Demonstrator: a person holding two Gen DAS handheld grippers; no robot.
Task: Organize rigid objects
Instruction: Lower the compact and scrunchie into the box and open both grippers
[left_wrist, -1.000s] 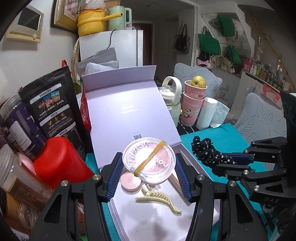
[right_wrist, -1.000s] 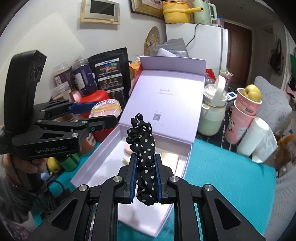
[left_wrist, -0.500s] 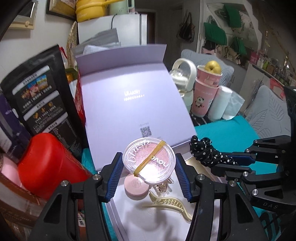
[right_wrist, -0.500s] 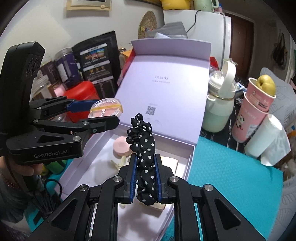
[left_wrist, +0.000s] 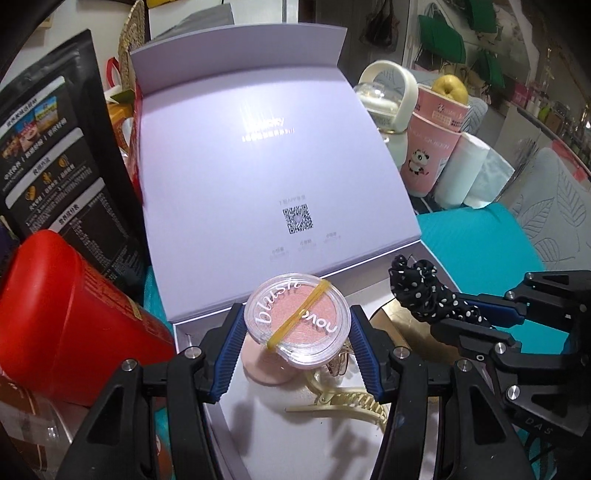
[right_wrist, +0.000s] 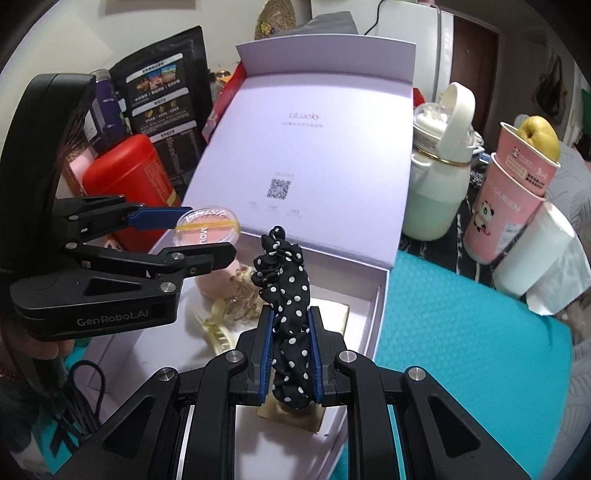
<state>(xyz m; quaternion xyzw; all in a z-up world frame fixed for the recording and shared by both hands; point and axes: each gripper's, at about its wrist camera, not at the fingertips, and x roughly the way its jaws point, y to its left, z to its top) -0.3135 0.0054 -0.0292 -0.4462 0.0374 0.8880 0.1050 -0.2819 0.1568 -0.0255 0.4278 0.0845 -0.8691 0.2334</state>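
Observation:
My left gripper (left_wrist: 295, 354) is shut on a round clear blush compact (left_wrist: 297, 322) with a yellow rubber band, held above the open lilac box (left_wrist: 236, 435); the compact also shows in the right wrist view (right_wrist: 207, 226). My right gripper (right_wrist: 290, 354) is shut on a black polka-dot scrunchie (right_wrist: 286, 291), also over the box (right_wrist: 373, 317); the scrunchie also shows in the left wrist view (left_wrist: 424, 291). Inside the box lie a pink round case (left_wrist: 266, 365), a cream hair claw (left_wrist: 343, 402), a clear clip (right_wrist: 242, 295) and a gold card (right_wrist: 334, 314).
The box lid (left_wrist: 266, 177) stands open behind. A red canister (left_wrist: 62, 317) and black pouch (left_wrist: 55, 155) crowd the left. A white-lidded bottle (right_wrist: 437, 173), pink cups with a pear (right_wrist: 513, 192) and a paper roll (right_wrist: 535, 254) stand right on the teal mat (right_wrist: 461, 332).
Both grippers have moved forward and down toward the box, still holding the compact and the scrunchie. The box contents look closer beneath them.

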